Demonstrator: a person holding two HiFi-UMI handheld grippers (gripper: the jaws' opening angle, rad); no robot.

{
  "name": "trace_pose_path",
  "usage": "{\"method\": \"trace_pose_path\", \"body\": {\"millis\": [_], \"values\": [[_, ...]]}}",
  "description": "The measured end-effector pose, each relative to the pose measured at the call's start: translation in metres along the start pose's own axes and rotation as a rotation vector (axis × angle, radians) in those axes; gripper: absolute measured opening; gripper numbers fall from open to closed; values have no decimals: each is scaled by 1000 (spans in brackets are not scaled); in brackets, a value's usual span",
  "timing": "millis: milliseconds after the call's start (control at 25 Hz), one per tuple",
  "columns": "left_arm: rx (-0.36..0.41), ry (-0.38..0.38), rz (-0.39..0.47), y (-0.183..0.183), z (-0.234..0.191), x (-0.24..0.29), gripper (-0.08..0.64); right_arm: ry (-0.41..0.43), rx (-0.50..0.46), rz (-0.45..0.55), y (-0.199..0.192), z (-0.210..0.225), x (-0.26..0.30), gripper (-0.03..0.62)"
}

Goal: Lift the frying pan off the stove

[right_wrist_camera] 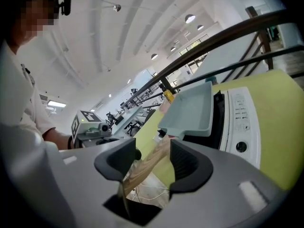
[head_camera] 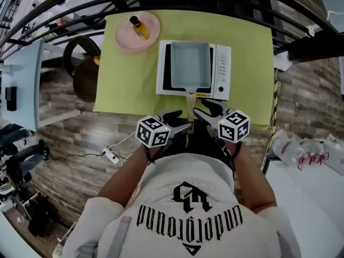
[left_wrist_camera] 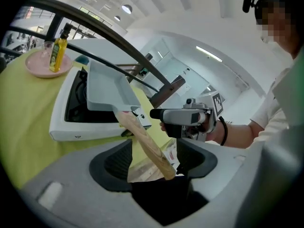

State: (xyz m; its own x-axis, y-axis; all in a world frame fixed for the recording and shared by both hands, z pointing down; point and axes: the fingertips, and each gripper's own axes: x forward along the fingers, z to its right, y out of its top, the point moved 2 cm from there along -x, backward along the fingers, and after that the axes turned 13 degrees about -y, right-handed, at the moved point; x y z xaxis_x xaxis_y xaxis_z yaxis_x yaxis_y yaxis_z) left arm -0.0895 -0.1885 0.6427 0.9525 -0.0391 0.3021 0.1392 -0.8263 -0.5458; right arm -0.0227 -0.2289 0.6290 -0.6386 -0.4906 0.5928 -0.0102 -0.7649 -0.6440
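A pale grey rectangular frying pan (head_camera: 190,63) sits on the white single-burner stove (head_camera: 221,71). Its wooden handle (head_camera: 190,104) points toward me over the table's near edge. My left gripper (head_camera: 177,121) and right gripper (head_camera: 207,112) flank the handle's end from either side. In the left gripper view the handle (left_wrist_camera: 147,146) runs between the pads of the left gripper (left_wrist_camera: 152,158) with gaps showing, so the jaws are open. In the right gripper view the handle (right_wrist_camera: 145,167) lies between the open pads of the right gripper (right_wrist_camera: 152,163), and the pan (right_wrist_camera: 190,110) stands beyond.
A pink plate (head_camera: 124,39) with a yellow bottle (head_camera: 140,28) stands left of the stove on the yellow-green table (head_camera: 129,85). Black metal frame bars arch over the table. A power strip (head_camera: 110,156) lies on the wood floor. A white table (head_camera: 309,192) is at right.
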Motion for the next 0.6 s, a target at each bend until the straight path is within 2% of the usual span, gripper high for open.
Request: {"method": "trace_pose_path", "body": {"millis": [320, 600], "values": [[-142, -92, 1, -24, -20, 24, 347, 147, 223, -90, -21, 12, 33, 281], [-230, -191, 38, -30, -26, 41, 348, 234, 323, -134, -28, 17, 50, 301]]}}
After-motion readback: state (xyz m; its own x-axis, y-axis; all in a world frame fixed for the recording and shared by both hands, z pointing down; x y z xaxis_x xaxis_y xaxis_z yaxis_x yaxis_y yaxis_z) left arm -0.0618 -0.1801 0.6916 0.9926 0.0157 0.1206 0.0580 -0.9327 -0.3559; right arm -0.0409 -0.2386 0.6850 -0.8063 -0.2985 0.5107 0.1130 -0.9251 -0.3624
